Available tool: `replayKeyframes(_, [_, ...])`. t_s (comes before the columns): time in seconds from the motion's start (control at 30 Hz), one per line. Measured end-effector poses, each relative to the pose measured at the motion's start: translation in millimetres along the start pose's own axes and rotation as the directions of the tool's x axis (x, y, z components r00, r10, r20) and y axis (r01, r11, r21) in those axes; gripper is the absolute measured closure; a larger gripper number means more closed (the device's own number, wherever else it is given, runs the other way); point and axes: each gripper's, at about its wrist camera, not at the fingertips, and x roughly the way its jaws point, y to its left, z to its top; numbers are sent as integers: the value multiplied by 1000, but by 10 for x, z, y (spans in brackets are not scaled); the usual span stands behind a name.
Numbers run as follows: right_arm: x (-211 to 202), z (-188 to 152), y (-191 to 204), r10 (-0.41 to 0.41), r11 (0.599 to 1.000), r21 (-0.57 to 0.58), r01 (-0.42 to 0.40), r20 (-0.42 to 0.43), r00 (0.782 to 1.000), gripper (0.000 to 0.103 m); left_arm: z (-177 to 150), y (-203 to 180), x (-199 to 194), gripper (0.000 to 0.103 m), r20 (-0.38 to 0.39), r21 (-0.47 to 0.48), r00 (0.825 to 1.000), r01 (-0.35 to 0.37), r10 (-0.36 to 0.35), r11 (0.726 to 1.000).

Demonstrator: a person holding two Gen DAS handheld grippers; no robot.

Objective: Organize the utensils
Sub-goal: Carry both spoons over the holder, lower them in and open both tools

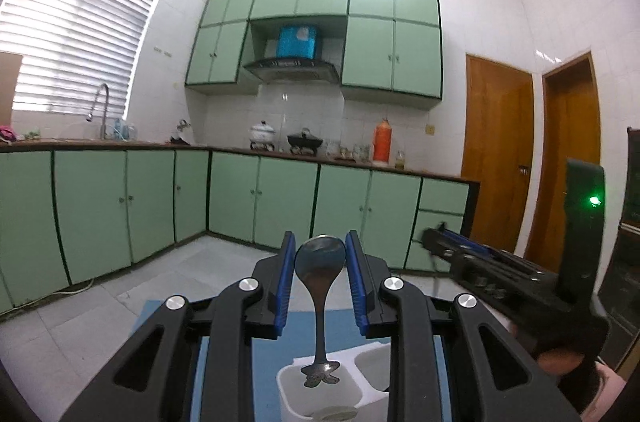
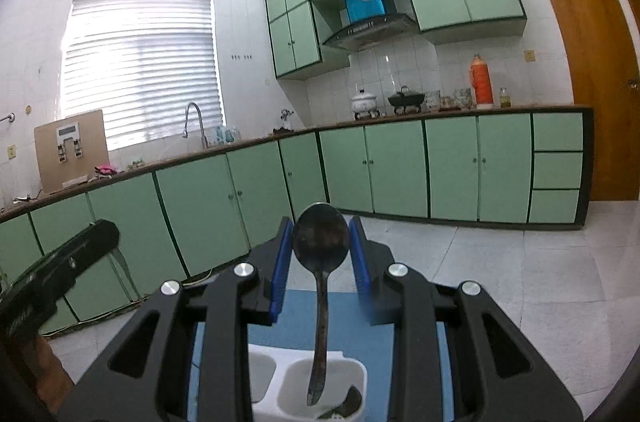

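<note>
Steel spoon (image 1: pixel 320 254), bowl pinched narrowly in the left gripper (image 1: pixel 320 250), hangs handle-down over the white caddy's (image 1: pixel 292 382) compartment. Right wrist view: right gripper (image 2: pixel 320 242) clamps a darker spoon (image 2: pixel 320 238) likewise, handle dangling above the caddy's right compartment (image 2: pixel 360 374).

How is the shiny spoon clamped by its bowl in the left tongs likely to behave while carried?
The spoon looks like rigid metal, so it probably won't flex. Its polished, curved bowl may slip between the left tongs. Gripped only there, its handle hangs down and might swing.
</note>
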Motion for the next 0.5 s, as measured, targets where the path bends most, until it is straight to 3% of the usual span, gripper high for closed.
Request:
replayKeyframes(0.17, [285,-236,-17,-18,1000,2,19,-62,998,76,-231,16,365,78,-85,-4,996,4,-4,1000])
replayKeyframes(0.5, [311,-570,9,12,1000,18,-9,-136,991,76,-611,118,575,78,-176,-27,984,-9,4,1000])
